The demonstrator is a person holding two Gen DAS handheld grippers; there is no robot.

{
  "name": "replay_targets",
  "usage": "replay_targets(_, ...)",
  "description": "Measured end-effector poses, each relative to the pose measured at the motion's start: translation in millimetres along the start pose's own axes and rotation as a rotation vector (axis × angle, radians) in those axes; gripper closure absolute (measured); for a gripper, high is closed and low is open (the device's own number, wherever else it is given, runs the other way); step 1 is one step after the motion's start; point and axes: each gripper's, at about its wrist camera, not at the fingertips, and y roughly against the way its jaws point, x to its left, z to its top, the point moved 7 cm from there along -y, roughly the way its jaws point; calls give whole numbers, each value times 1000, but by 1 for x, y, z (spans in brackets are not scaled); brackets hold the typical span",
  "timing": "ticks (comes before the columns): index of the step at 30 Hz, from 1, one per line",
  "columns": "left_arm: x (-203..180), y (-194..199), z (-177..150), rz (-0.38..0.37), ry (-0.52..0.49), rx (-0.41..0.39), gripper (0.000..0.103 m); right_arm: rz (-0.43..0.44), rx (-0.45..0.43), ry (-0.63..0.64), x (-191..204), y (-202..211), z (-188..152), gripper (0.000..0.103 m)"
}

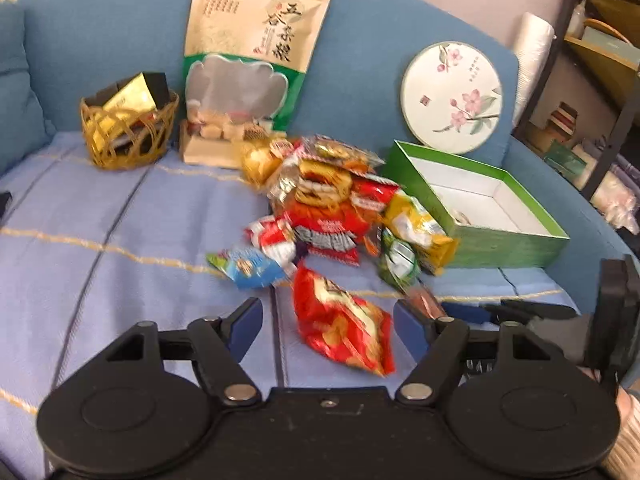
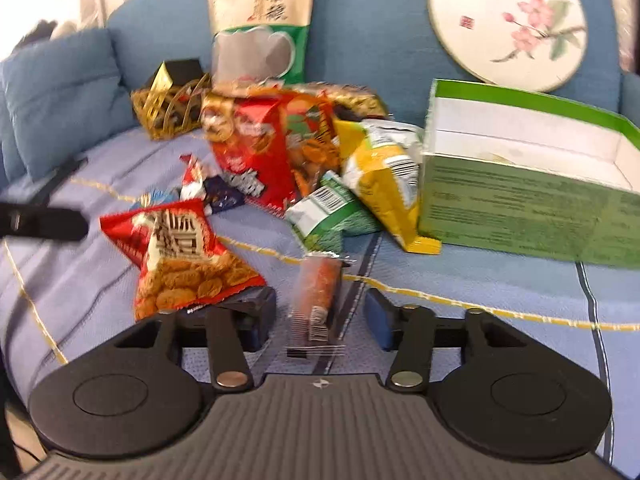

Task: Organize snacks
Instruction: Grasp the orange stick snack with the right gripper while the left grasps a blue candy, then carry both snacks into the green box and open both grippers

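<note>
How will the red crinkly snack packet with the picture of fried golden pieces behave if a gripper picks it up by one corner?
The red crinkly snack packet looks puffed with air, so it is probably light for its size. Its thin film is creased, so it will likely flop and swing from a corner. The glossy surface may slip between the pads.

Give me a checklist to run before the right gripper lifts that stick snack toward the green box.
1. Stick snack lies between the right gripper fingers: ok.
2. Pads pressing on the snack: not ok, a gap shows on each side.
3. Left gripper open, red bag lying unpinched between its fingers: ok.
4. Green box open with room inside: ok.
5. Yellow bag clear of the box opening: ok, it only leans on the wall.
6. Snack wrapper free of the blanket: cannot tell, the picture is blurred.
</note>
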Motion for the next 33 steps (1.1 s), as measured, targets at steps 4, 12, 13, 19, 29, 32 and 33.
replay_targets(4, 26, -17, 15, 78, 21, -14, 0, 19, 7, 7, 1, 5, -1, 69)
replay_targets(12, 58, -77, 28, 69, 120, 130, 63, -1, -2, 17, 1, 1, -1, 66)
replay_targets(13, 60, -82, 24, 65, 128, 150, 57, -3, -4, 18, 1, 1, -1, 65)
replay_targets(19, 66, -80, 20, 66, 174, 126, 19, -33, -12, 24, 0, 0, 0, 41)
replay_targets(29, 68, -96, 27, 77, 160, 106, 53, -12, -10, -26, -5, 0, 1, 70)
replay_targets(32, 68, -87, 27, 67, 173, 112, 57, 14, -34, -35, -3, 7, 4, 70)
replay_targets(33, 67, -79, 29, 66, 161, 97, 59, 17, -52, -34, -3, 11, 6, 70)
